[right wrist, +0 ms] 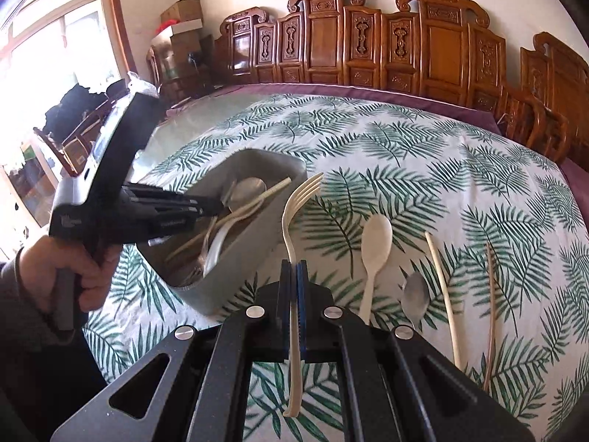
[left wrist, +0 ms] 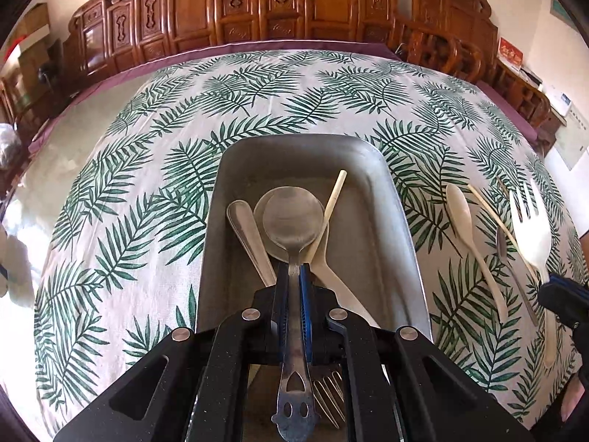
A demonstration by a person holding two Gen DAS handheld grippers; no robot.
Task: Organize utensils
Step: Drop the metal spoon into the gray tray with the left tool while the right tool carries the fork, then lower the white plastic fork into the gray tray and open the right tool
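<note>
A desk [left wrist: 121,169] under a palm-leaf cloth [right wrist: 423,169] stands before carved wooden panels [left wrist: 257,3]. The left tool [left wrist: 294,276] clenches a steel spoon [left wrist: 293,221], long axis along its fingers, bowl pointing ahead over the metal tray [left wrist: 395,221]. The right tool [right wrist: 293,269] clenches a cream fork [right wrist: 294,213], tines pointing ahead towards the tray.

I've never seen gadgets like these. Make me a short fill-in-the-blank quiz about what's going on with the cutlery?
1. The left gripper is clamped on a metal ____.
2. The right gripper holds a cream plastic ____.
3. The left gripper's load hangs over the grey ____.
4. The plastic spoon lies on a cloth printed with green ____.

Missing words: spoon; fork; tray; leaves
</note>
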